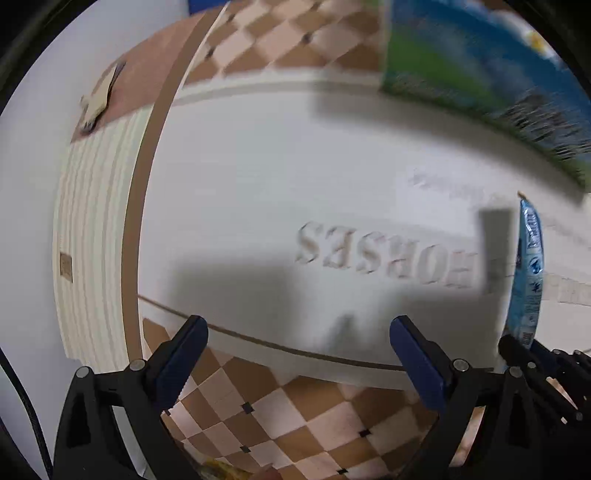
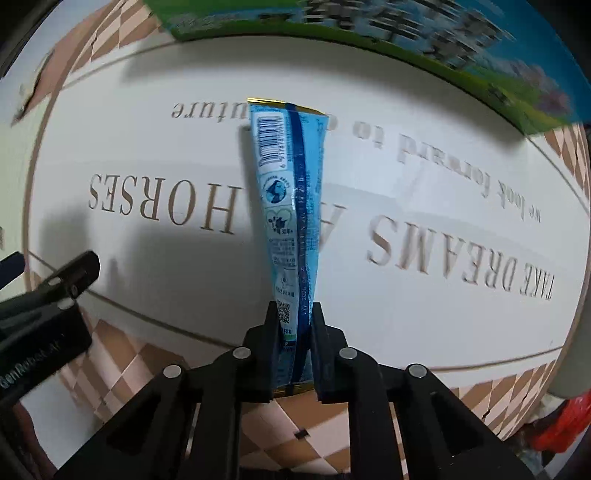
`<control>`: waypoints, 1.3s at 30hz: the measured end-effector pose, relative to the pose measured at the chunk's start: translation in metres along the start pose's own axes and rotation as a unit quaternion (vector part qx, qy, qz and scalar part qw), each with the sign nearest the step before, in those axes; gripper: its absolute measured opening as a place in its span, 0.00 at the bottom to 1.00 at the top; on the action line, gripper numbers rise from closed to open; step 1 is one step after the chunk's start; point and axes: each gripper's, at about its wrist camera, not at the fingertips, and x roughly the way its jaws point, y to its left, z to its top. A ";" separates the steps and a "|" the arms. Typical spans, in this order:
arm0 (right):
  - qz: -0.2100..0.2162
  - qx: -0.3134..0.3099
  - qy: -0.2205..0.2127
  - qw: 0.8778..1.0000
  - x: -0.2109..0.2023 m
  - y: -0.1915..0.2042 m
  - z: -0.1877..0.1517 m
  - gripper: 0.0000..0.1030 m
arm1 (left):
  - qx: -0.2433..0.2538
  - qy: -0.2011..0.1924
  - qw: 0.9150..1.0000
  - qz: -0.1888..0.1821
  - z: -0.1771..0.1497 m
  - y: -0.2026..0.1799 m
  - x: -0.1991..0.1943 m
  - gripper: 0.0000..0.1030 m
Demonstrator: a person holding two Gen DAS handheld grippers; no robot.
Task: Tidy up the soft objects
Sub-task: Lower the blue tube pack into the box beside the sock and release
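**Right gripper clamped on blue pouch over the lettered mat**

Far left in your left wrist view: striped cloth, then the brown border of the white mat with its "HORSES" lettering. Your left gripper hangs over the mat, blue-padded fingers spread apart, nothing between them. At that view's right edge the blue pouch hangs edge-on, beside your left gripper, not touching it. A green-and-blue box lies on the mat's far right, blurred.

Right wrist view: your right gripper is closed tight on the pouch's near end. The pouch runs straight out from the fingers, barcode at the far end, above the mat. The box lies beyond.
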 end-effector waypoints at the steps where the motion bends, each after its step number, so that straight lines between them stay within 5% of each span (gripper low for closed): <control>1: 0.009 0.004 -0.004 1.000 -0.008 -0.007 -0.002 0.14 | 0.004 -0.009 1.000 -0.008 0.001 -0.004 -0.012 0.98; 9: 0.058 0.029 -0.134 0.989 -0.158 -0.074 -0.006 0.14 | 0.057 -0.096 0.989 -0.096 0.039 -0.043 -0.131 0.98; 12: 0.078 0.047 -0.179 0.980 -0.218 -0.100 0.016 0.14 | 0.077 -0.111 0.982 -0.135 0.073 -0.053 -0.161 0.98; 18: 0.068 0.087 -0.233 0.966 -0.276 -0.137 0.073 0.14 | 0.090 -0.138 0.975 -0.147 0.135 -0.076 -0.188 0.99; 27: 0.089 0.149 -0.196 0.965 -0.242 -0.186 0.150 0.14 | 0.083 -0.112 0.981 -0.136 0.204 -0.102 -0.145 1.00; 39: 0.082 0.193 -0.129 0.969 -0.143 -0.206 0.210 0.15 | 0.093 -0.085 0.987 -0.100 0.234 -0.126 -0.100 1.00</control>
